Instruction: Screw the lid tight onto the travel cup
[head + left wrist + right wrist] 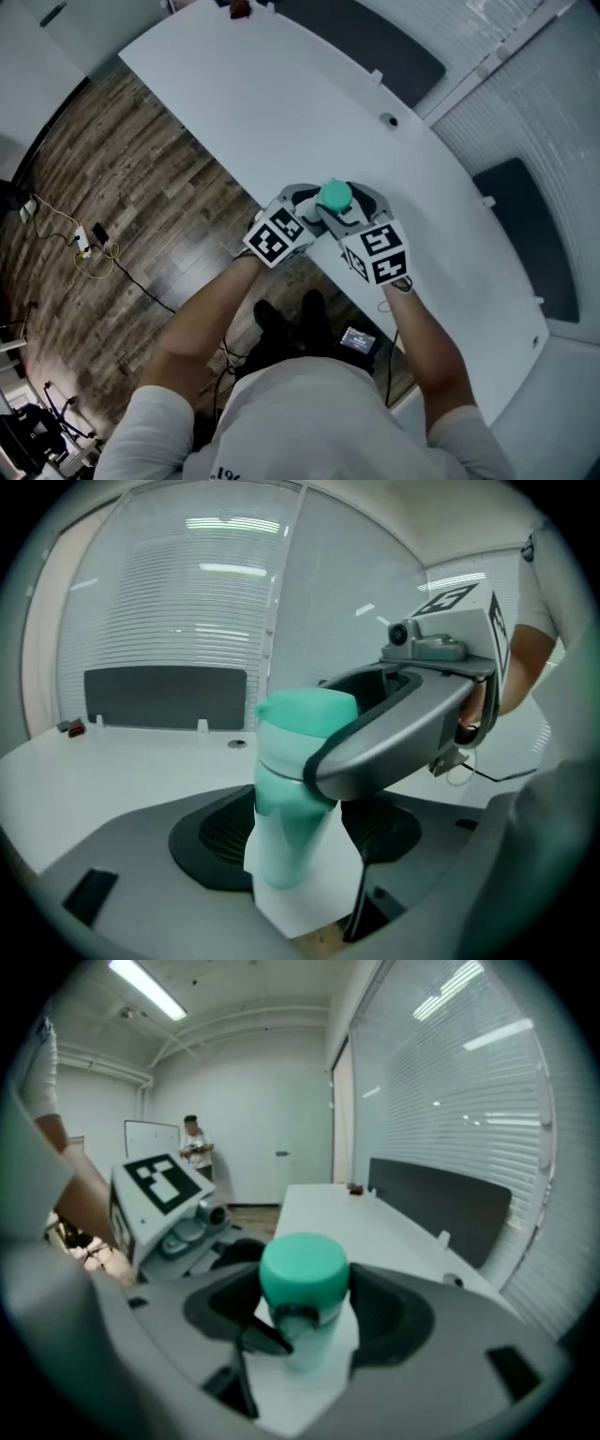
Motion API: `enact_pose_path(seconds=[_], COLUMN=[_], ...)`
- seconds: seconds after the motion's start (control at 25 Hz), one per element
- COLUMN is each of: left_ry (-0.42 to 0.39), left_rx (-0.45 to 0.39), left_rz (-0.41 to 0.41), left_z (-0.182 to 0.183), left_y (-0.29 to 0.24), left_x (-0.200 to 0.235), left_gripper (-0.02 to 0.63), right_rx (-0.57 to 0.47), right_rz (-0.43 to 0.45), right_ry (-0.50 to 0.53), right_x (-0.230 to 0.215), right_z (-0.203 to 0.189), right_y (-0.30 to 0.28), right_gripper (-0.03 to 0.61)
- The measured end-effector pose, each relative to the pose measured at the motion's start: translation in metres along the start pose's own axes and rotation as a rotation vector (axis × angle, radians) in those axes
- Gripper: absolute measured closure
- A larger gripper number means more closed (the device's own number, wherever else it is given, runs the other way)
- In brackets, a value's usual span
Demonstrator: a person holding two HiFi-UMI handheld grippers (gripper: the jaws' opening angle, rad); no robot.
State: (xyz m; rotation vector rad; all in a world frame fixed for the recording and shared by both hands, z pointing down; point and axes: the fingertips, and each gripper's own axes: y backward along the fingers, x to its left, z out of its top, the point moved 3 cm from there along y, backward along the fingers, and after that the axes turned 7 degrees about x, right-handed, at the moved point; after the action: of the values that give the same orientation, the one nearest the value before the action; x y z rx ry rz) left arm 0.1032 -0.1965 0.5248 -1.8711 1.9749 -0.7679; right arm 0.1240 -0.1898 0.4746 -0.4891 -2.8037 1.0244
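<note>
A teal travel cup [286, 832] stands upright on the white table [281, 103], close to its near edge. Its teal lid [303, 1272] sits on top, also seen from above as the lid [335, 195]. My left gripper [298, 834] is shut on the cup's body, a dark pad pressed on each side. My right gripper [305, 1288] comes in from the opposite side, higher up, and is shut on the lid. In the left gripper view its grey finger [403, 733] wraps the lid's edge. Whether the lid sits fully down on the cup cannot be told.
Dark panels [375, 47] line the table's far side, with a cable hole [389, 119] near them. A small dark object [241, 8] lies at the far end. Wooden floor with cables [89, 246] lies to the left. A person [195, 1152] stands far off.
</note>
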Motion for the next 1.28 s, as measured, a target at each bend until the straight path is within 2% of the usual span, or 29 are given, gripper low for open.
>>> enact_pose_path(seconds=[0.16,0.32,0.8,0.96,1.08,1.28], left_ry=[-0.088,-0.072,0.090,0.133,0.104,-0.045], left_rx=[0.037,0.022,-0.071,-0.070,-0.058,-0.025], left_rz=[-0.082,-0.103,0.104,0.150,0.095,-0.043], left_z=[0.0033,0.0056,0.0023,0.0025,0.0012,0.0040], left_y=[-0.0072,-0.0091,-0.0093,-0.0086,-0.0077,-0.0069], left_x=[-0.0002,-0.0001,-0.0035,-0.0041,-0.0046,0.0006], left_gripper=[0.308,0.308,0.308,0.308,0.308,0.308], right_rx=[-0.001,-0.013,-0.014,-0.014,-0.010,-0.012], right_rz=[0.057,0.057,-0.144,-0.160,-0.107,0.034], right_ry=[0.024,0.026,-0.076,-0.090,-0.075,0.017], right_x=[-0.0035,-0.0057,-0.0036,-0.0036,-0.0039,-0.0053], right_z=[-0.0022,-0.0016,-0.0049,-0.0045,-0.0052,-0.0021], right_y=[0.0002,0.0010,0.0016,0.0013,0.0026,0.0002], right_gripper=[0.270,0.272,0.272,0.272,0.273,0.272])
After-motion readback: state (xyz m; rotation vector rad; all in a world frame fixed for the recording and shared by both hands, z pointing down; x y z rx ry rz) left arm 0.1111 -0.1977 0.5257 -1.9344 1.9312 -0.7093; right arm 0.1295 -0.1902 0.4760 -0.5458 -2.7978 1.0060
